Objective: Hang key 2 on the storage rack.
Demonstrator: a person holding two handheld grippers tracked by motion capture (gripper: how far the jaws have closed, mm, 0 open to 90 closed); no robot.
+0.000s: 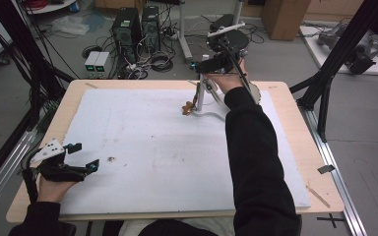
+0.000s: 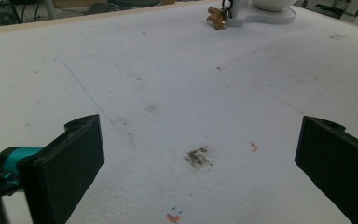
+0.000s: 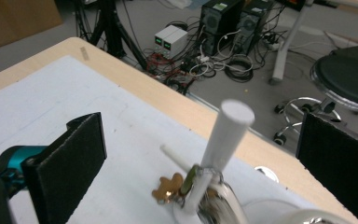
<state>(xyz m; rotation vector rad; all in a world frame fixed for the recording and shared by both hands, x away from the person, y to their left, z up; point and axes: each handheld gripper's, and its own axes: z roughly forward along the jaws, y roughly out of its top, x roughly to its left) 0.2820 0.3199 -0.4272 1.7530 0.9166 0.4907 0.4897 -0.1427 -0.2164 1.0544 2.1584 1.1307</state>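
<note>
Your left gripper [image 1: 82, 156] rests low on the tabletop [image 1: 285, 98], fingers spread, empty. Your right gripper [image 3: 200, 154] hovers above the white peg stand [image 3: 226, 130], fingers apart; gingerbread charm [image 3: 167, 187] hangs at its base.

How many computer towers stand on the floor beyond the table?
2: the left tower and the right tower stand side by side on the floor beyond the table's far edge, among cables. Others may be hidden.

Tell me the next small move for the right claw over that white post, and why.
Probably ease the right claw straight back and up. Its jaws stand open on either side of the white post, gripping nothing, and the gingerbread-shaped charm already hangs from a ring at the post's foot.
</note>
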